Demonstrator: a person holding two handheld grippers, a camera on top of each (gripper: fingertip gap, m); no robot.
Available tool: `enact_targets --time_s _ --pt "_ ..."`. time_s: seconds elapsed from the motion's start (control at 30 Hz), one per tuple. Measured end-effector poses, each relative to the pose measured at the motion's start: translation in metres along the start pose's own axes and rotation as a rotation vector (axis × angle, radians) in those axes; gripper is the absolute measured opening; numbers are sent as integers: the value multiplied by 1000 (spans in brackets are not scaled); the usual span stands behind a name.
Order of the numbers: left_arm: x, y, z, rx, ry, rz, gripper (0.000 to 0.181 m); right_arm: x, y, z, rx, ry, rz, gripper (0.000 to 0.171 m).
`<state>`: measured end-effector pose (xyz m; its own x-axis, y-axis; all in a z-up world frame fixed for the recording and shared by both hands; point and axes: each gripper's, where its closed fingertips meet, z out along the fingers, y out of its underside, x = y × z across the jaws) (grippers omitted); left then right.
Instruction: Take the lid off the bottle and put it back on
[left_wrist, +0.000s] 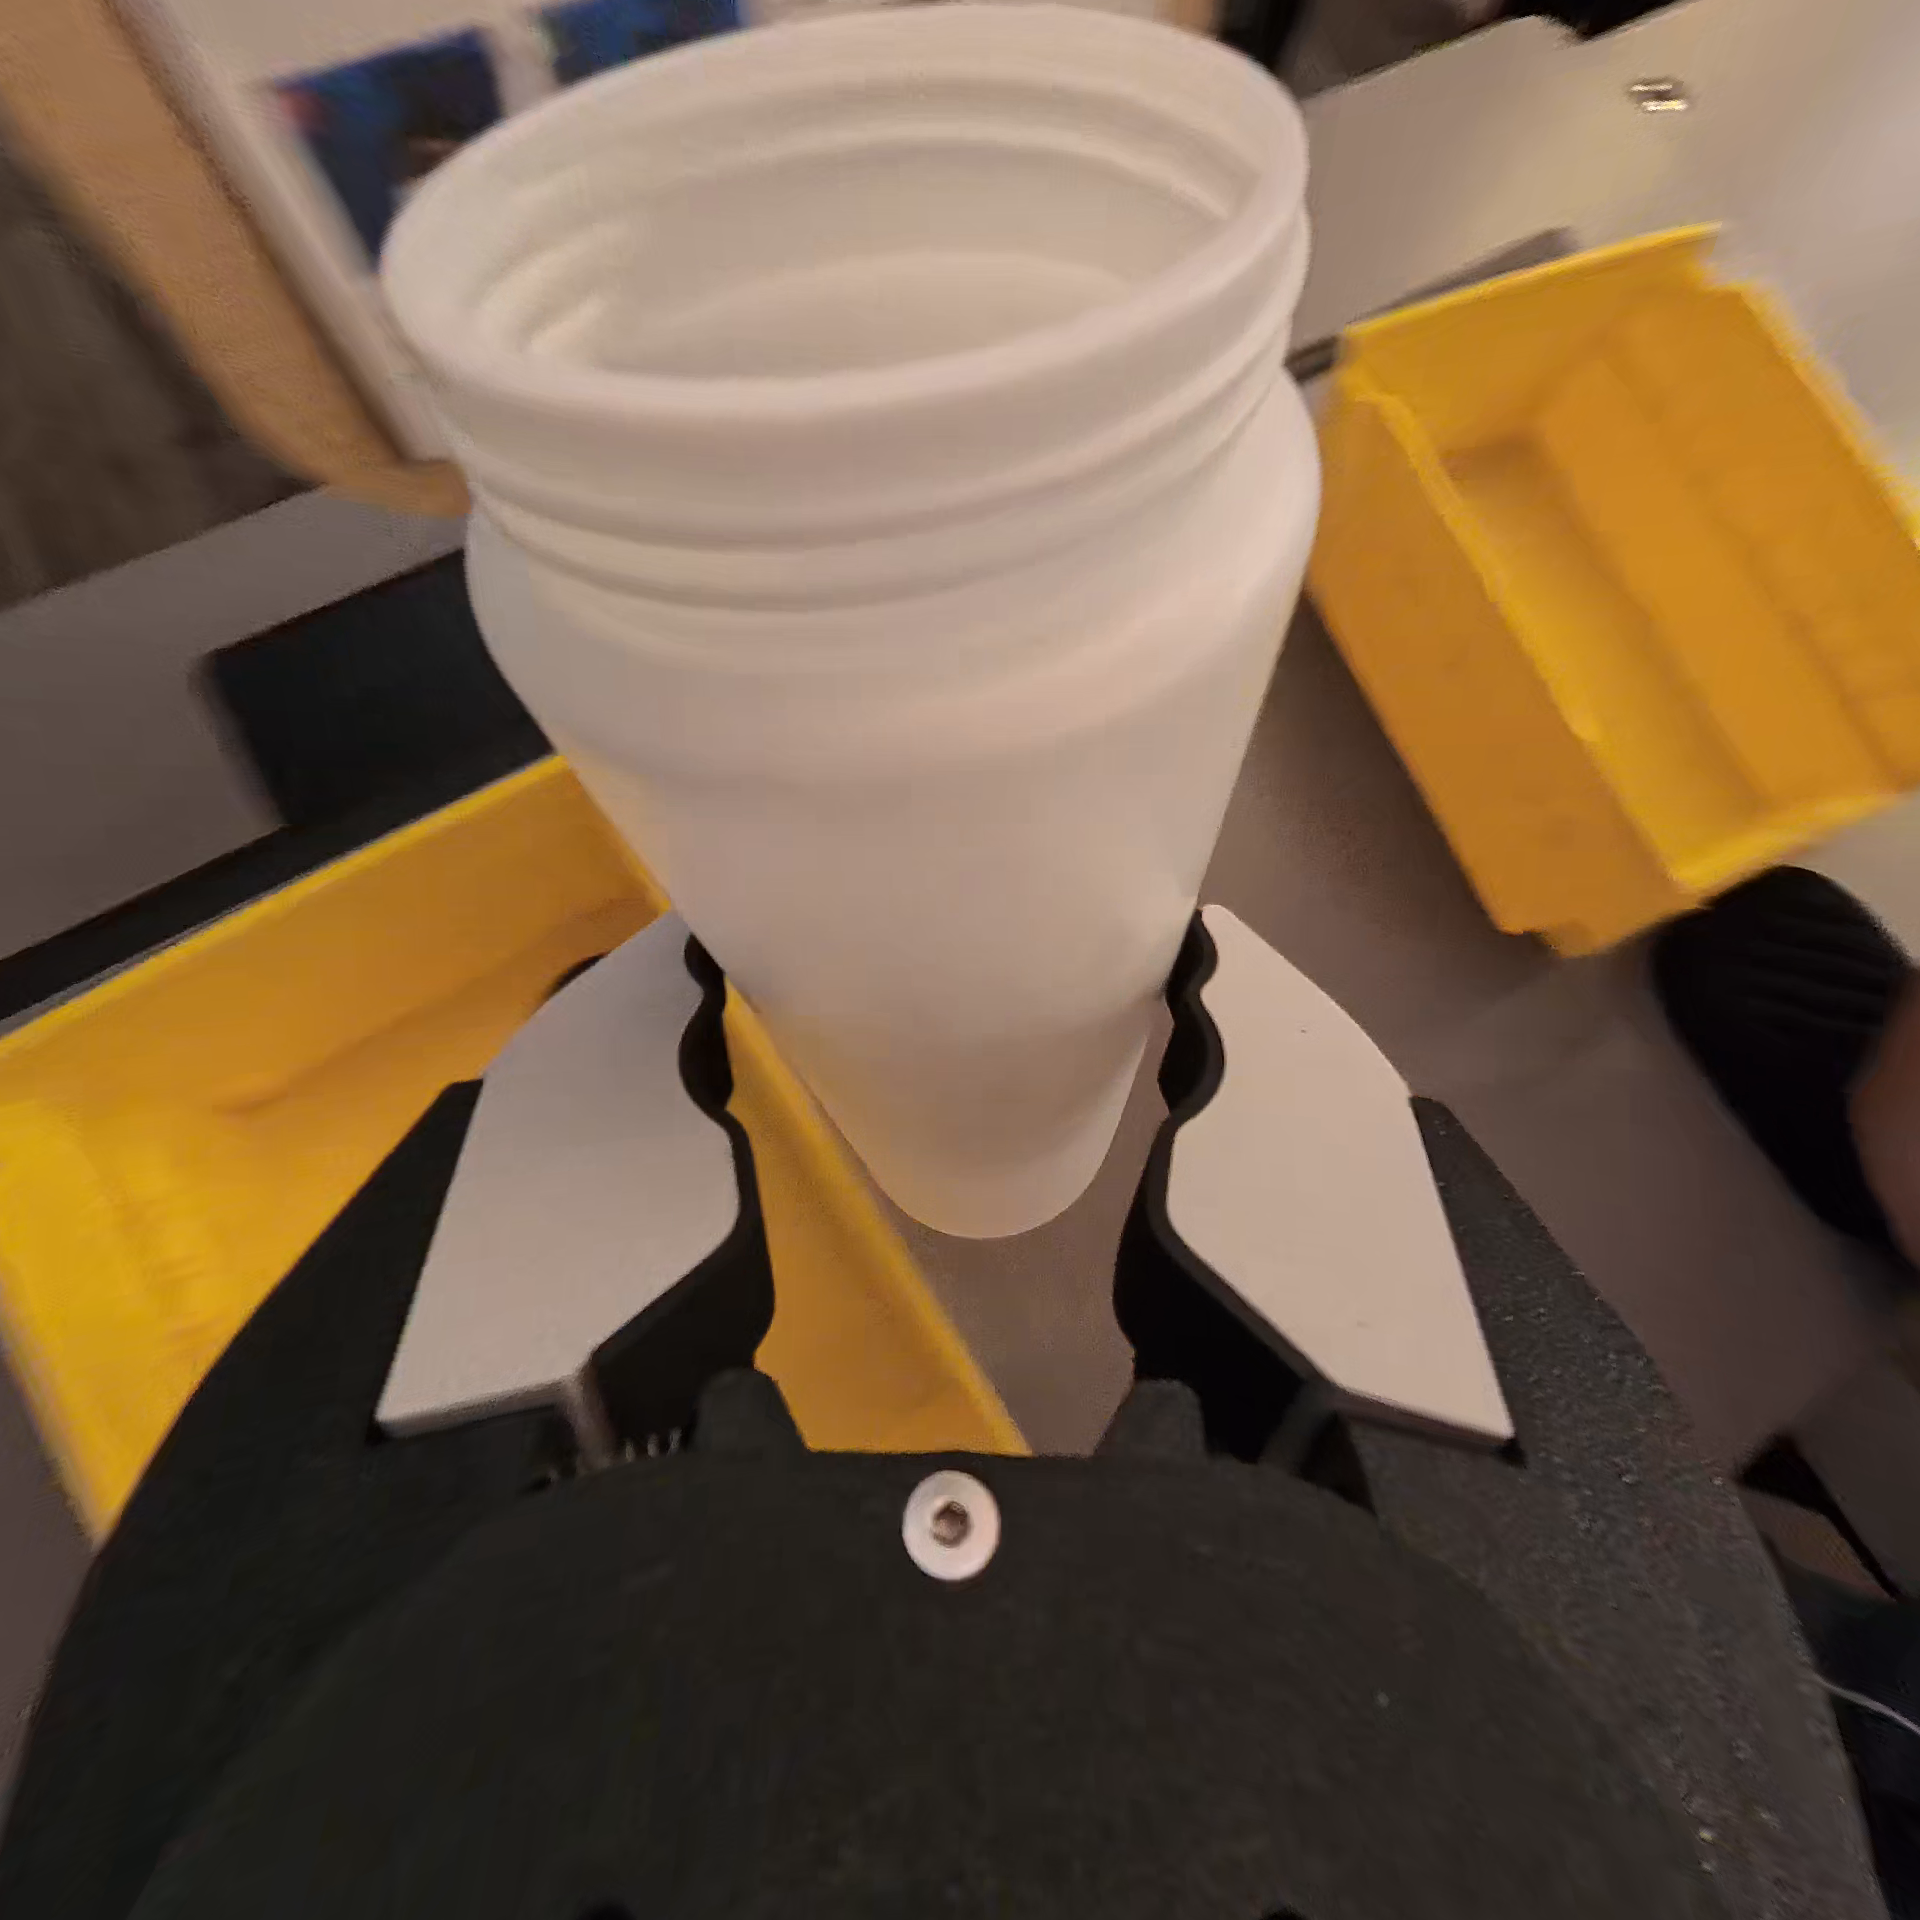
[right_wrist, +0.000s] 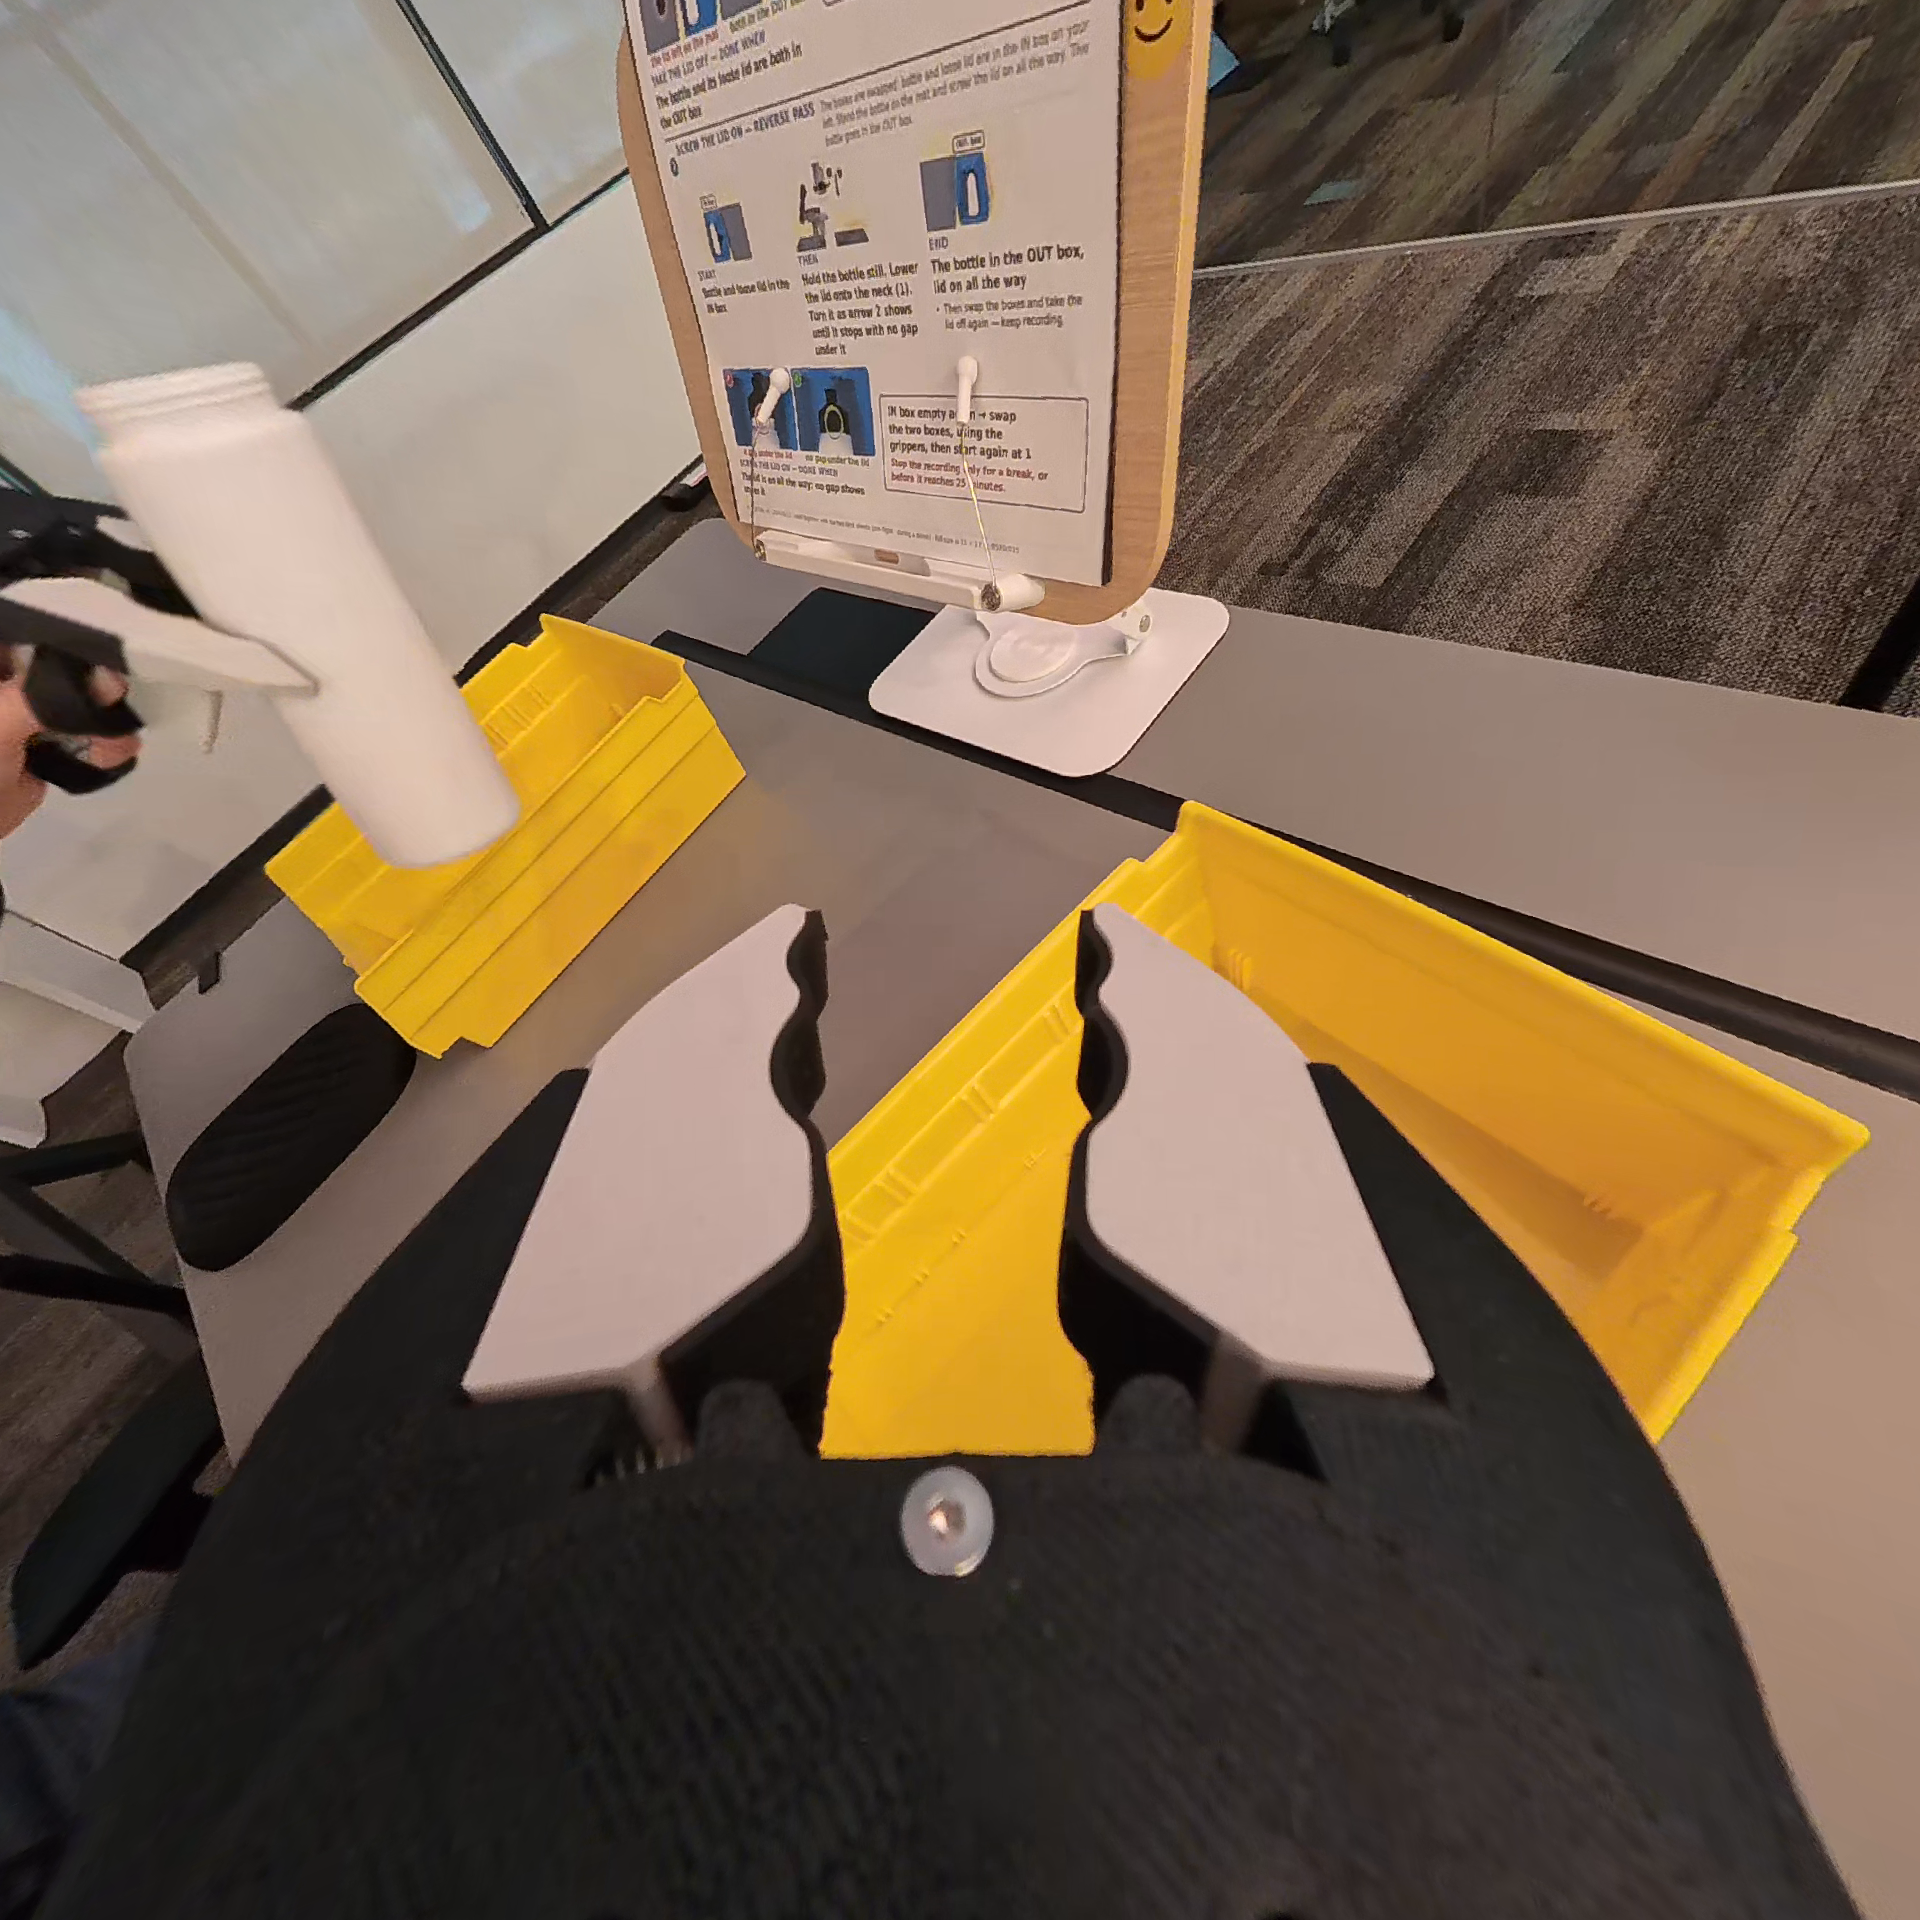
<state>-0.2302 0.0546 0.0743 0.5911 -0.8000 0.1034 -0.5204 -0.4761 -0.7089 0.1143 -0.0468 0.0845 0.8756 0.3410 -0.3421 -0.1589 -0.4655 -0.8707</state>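
Note:
A white bottle (left_wrist: 883, 623) has no lid on it; its threaded neck is open and it is tilted. My left gripper (left_wrist: 945, 935) is shut on the bottle's lower body and holds it in the air above the table. The right wrist view shows the bottle (right_wrist: 301, 613) at the far left, held by the left gripper (right_wrist: 156, 644) above a yellow box (right_wrist: 540, 831). My right gripper (right_wrist: 951, 920) is open and empty, above the near wall of a second yellow box (right_wrist: 1455, 1039). No lid is in view.
The two yellow boxes (left_wrist: 260, 1091) (left_wrist: 1621, 582) stand on a grey table (right_wrist: 935, 790). A black ribbed pad (right_wrist: 291, 1132) lies at the table's near left edge. An instruction board on a white stand (right_wrist: 1049, 675) stands at the back.

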Motion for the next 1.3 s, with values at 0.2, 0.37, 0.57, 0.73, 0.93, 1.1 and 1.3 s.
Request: enact_targets --time_s 0.2,0.37,0.57,0.73,0.93,1.1,1.3 --pt "91 20 74 -45 336 16 82 -4 3 4 -23 9 -20 47" --pt "114 30 139 17 392 62 82 -7 5 11 -43 0 -32 47" --pt "125 33 166 137 292 270 83 -5 6 15 -55 -8 -30 47" --pt "123 43 164 184 210 374 83 -4 3 12 -39 -18 -27 47" --pt "117 50 159 216 159 406 84 -2 3 7 -26 -20 -18 47" --pt "115 45 134 261 77 452 110 3 3 2 -18 -12 0 47" --pt "64 10 19 571 -210 381 85 8 4 -2 -12 -12 19 47"
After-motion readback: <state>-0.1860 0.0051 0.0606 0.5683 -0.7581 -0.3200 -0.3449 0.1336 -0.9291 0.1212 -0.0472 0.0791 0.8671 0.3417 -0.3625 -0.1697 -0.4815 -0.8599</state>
